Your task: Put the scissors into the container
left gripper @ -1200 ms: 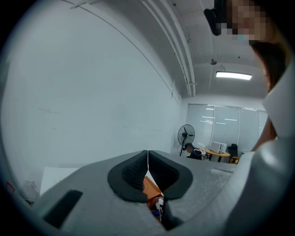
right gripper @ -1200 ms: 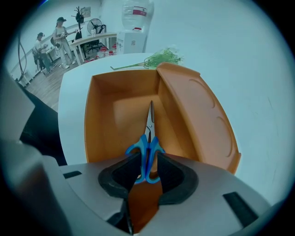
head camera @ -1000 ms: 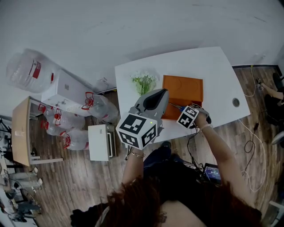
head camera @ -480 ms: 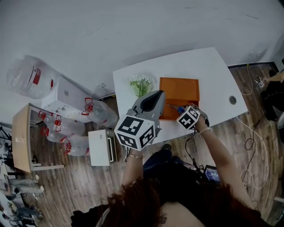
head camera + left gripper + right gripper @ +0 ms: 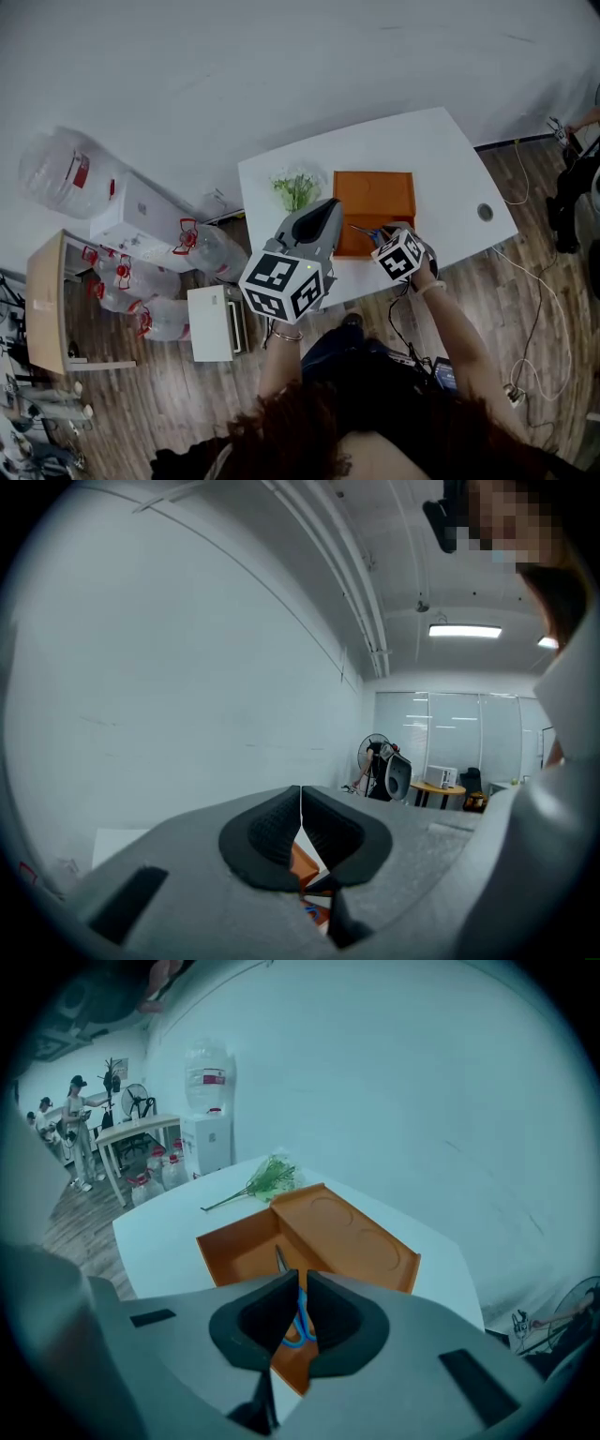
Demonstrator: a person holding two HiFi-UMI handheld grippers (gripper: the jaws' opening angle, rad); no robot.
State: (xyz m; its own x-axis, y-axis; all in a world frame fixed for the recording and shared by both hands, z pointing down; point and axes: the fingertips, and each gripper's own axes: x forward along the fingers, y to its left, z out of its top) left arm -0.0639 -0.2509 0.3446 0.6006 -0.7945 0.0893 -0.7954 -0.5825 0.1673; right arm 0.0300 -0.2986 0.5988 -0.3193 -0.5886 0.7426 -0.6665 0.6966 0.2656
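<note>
Right claw [image 5: 302, 1283] has gone from wide to narrow over the last second, and its jaws are closing now. I read the blue handle of the scissors [image 5: 298, 1324] squeezed between the pads. The blade points away from me, over the orange container [image 5: 349, 1234]. It runs along the line where the open half meets the flat half with two round marks. From the head view, the scissors [image 5: 364, 230] stick out past the right claw [image 5: 382, 237], over the near edge of the container [image 5: 375, 195]. I cannot tell whether the blade tip touches the floor of the container.

Left claw [image 5: 300, 797] has its jaws together at the tips, nothing between them. It hangs raised above the table [image 5: 441, 173], just left of the container. A green sprig [image 5: 295, 187] lies on the table beside the container's left side.
</note>
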